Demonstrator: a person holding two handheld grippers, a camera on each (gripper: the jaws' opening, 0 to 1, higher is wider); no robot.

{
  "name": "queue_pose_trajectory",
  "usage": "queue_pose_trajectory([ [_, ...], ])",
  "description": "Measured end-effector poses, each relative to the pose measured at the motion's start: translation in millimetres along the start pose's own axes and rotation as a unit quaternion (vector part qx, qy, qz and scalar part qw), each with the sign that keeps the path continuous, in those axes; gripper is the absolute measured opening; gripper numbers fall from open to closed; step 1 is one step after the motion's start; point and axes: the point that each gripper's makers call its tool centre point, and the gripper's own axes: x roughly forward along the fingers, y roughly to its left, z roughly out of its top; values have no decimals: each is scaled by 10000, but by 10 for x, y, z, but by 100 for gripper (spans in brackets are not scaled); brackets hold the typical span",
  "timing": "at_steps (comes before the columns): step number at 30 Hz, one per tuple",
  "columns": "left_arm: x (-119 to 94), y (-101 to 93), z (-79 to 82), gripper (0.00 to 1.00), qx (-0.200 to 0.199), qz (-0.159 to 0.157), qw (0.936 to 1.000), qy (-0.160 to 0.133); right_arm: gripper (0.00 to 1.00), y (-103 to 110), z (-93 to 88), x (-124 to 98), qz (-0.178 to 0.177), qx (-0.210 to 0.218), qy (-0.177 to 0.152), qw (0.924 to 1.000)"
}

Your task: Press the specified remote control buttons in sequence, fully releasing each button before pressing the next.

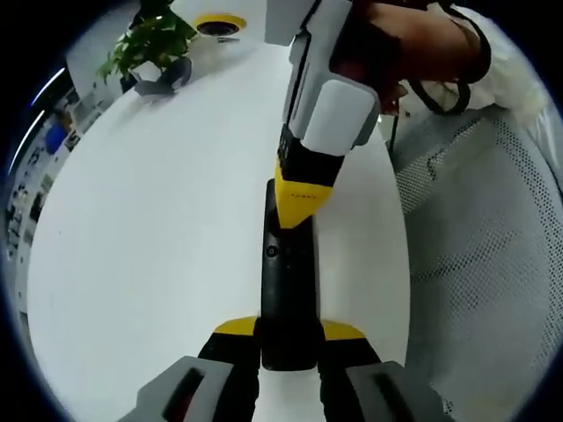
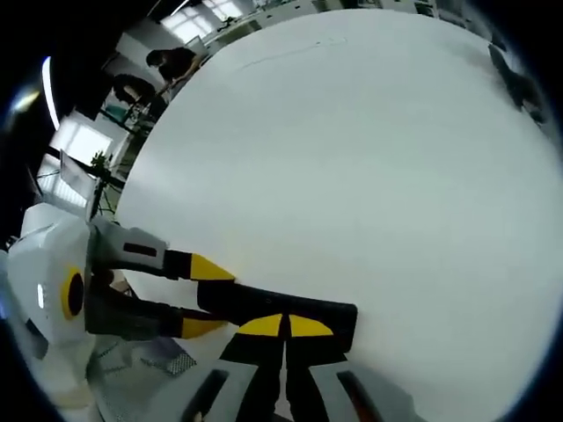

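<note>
A long black remote (image 1: pixel 288 290) lies on the white table (image 1: pixel 158 220), running away from me. My left gripper (image 1: pixel 290 330) is shut on its near end, one yellow-tipped jaw on each side. My right gripper (image 1: pixel 302 204) comes down from above, held by a person's hand (image 1: pixel 413 44), and its yellow tip rests on the remote's upper part. In the right gripper view the right gripper (image 2: pixel 286 326) has its two yellow tips closed together and pressed on the remote (image 2: pixel 334 312). The left gripper (image 2: pixel 207 297) clamps the remote from the left.
A potted plant (image 1: pixel 154 40) and a yellow round object (image 1: pixel 220 24) stand at the table's far end. A white mesh chair (image 1: pixel 493 246) is beside the table's right edge. A dark object (image 2: pixel 519 83) lies far off on the table (image 2: pixel 352 158).
</note>
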Motion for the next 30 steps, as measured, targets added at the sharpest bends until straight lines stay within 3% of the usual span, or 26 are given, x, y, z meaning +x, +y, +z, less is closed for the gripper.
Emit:
queue_pose_trajectory([
  [2,-1,0,-1,23,-7,-3,10000,20,0,52,30,-1,147,-42,-61,9999],
  [17,-4,16,5,23,-69,-5,10000,-72,0,56,50,122,82,-188,101,9997],
  [30,1,22,16,22,-201,62,9997,-116,0,63,52,169,-387,-735,265,9962],
])
